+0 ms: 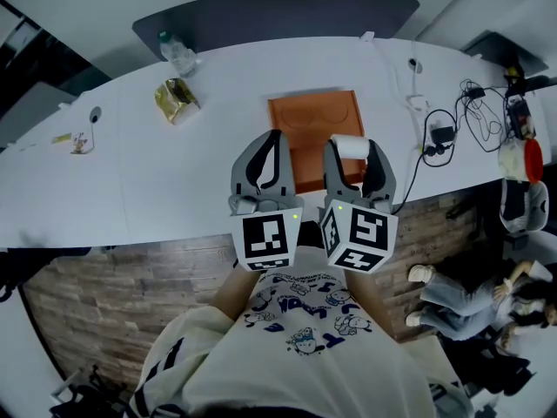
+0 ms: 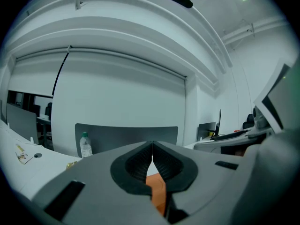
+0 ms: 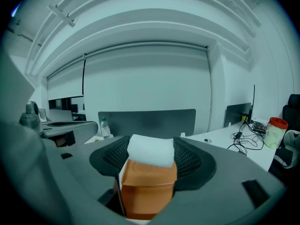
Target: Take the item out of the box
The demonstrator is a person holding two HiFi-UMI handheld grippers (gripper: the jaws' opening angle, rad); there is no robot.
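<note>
An orange flat box (image 1: 306,129) lies on the white table (image 1: 174,172), close to its front edge. My right gripper (image 1: 355,151) hangs over the box's right front corner, shut on a white block-shaped item (image 1: 350,145). In the right gripper view the white item (image 3: 150,151) sits pinched between the ribbed pads (image 3: 190,158), with the orange box (image 3: 147,186) right below it. My left gripper (image 1: 265,149) is over the box's left front part, shut with nothing in it. In the left gripper view its jaws (image 2: 152,150) meet in a thin line, and a strip of the orange box (image 2: 159,193) shows beneath.
A water bottle (image 1: 177,54) and a yellow packet (image 1: 177,100) stand at the back left. Cables and a charger (image 1: 446,131) lie to the right, beside a red-lidded container (image 1: 525,159). A grey divider (image 1: 278,16) runs behind the table. A person (image 1: 466,296) is on the floor at lower right.
</note>
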